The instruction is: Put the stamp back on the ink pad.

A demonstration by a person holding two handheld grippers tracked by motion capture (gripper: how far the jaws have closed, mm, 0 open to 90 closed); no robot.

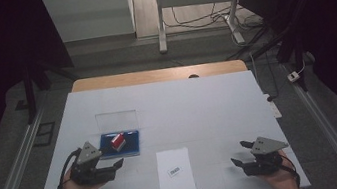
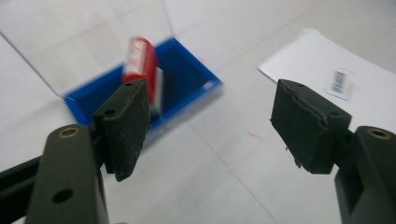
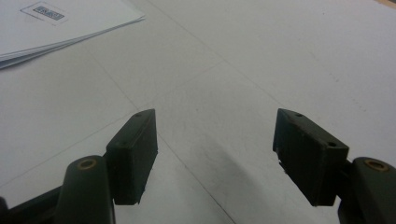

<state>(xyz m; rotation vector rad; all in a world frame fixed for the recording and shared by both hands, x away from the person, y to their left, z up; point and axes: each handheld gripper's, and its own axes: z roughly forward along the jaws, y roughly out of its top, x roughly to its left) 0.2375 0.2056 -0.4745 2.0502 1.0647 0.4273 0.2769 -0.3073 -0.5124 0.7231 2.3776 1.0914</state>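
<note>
Stamp work is pictured at a white counter (image 1: 219,112), where a red-and-white stamp (image 1: 117,141) is seen standing in a blue tray (image 1: 131,148) with its clear lid (image 1: 116,119) raised behind it. The left tongs (image 1: 117,168) are held just beside the tray's near edge, their jaws spread apart with nothing between them; the stamp is judged to have been set down in the tray and let go. The right tongs (image 1: 238,154) are shown resting low over bare counter, likewise apart and empty. A stack of white paper (image 1: 175,173) bearing a small barcode label (image 1: 175,171) is laid between the two hands. The next move is judged to call for the stamp being gripped squarely by its body and carried across to the paper, the sheets perhaps being steadied by the right tongs.
</note>
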